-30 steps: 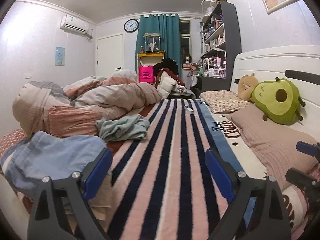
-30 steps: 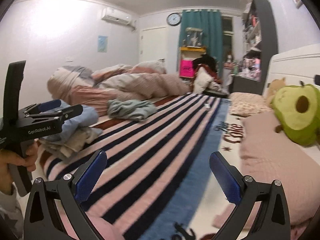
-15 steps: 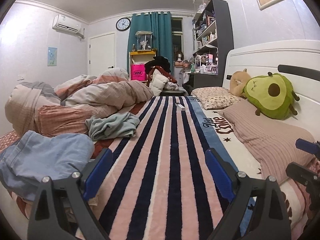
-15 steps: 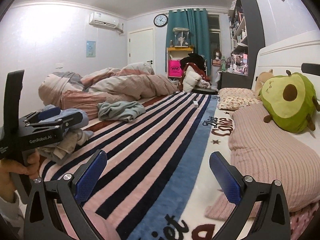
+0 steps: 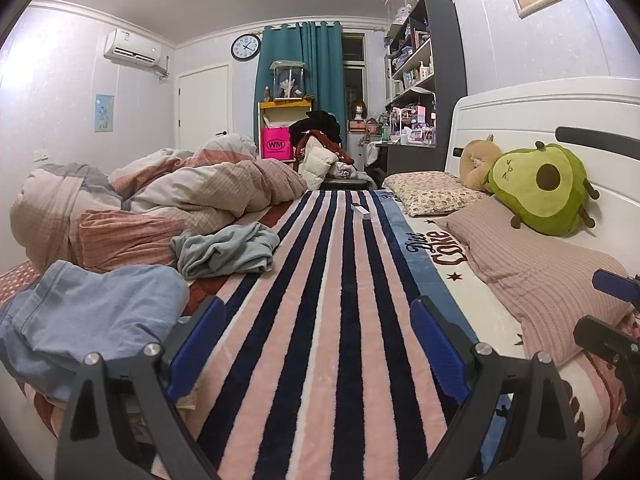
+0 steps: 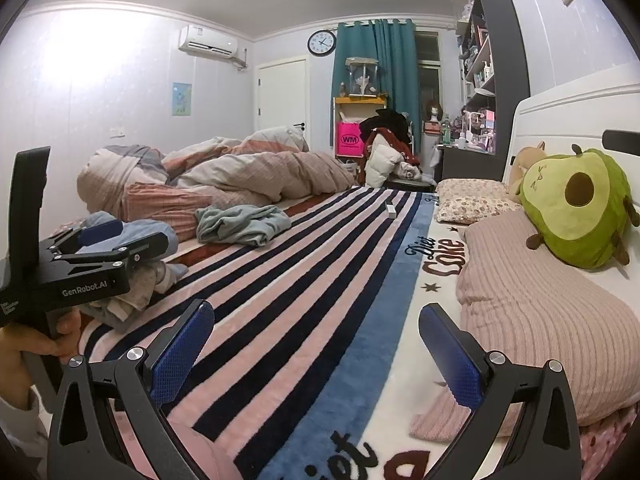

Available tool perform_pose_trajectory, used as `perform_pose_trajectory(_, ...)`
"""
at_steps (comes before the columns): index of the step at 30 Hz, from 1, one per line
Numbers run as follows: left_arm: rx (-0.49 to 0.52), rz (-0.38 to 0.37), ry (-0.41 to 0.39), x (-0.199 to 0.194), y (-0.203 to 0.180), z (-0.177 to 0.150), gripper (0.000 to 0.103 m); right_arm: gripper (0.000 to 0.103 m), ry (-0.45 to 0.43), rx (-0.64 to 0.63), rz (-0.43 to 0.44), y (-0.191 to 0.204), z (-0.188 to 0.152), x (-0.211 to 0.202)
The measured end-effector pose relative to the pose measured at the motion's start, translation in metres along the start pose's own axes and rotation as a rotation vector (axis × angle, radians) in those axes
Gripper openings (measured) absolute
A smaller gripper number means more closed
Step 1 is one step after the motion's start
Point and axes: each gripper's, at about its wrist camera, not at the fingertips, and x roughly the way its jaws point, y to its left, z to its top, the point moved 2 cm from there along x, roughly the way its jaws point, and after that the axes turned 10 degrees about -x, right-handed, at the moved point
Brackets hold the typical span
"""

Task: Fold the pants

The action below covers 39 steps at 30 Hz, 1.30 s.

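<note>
1. jaws first: my left gripper (image 5: pixel 312 344) hangs wide apart over the striped blanket (image 5: pixel 320 320), nothing between its blue pads. my right gripper (image 6: pixel 316 356) is spread just as wide and just as empty, nearer the headboard side, by the pink ribbed pillow (image 6: pixel 532 320).

2. outward from the left claw: the blue denim pants (image 5: pixel 92 312) lie bunched in a heap just left of the left finger, on top of some paler clothes at the bed's edge. in the right view the left claw sits in front of that same heap, with a hand (image 6: pixel 24 356) on its handle.

3. further out: a crumpled grey-green garment (image 5: pixel 226 250) beside the rumpled duvet (image 5: pixel 160 200), a small white box (image 5: pixel 361 211) up the stripes, and the avocado plush (image 5: pixel 540 188) against the headboard.

4. my read: the denim is not folded as it lies. the open stretch of blanket in front of me looks like the working surface.

5. doing it well: i'd want a pinch on the waistband or a hem edge, not the fat of the bundle, taking one layer of denim only so the clothes underneath stay put. i can't make out the waistband in that heap, so i'd look for it before closing. then spread flat along the stripes, legs aligned, before any fold.
</note>
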Motion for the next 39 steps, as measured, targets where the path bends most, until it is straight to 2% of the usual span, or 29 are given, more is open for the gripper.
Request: perform_pose_trajectory(39, -0.007, 0.007, -0.016, -0.0042, 0.0041, 0.0029, 0.092, 0.102, -0.01, -0.002, 0.0, -0.0069, 0.0072, -0.0048)
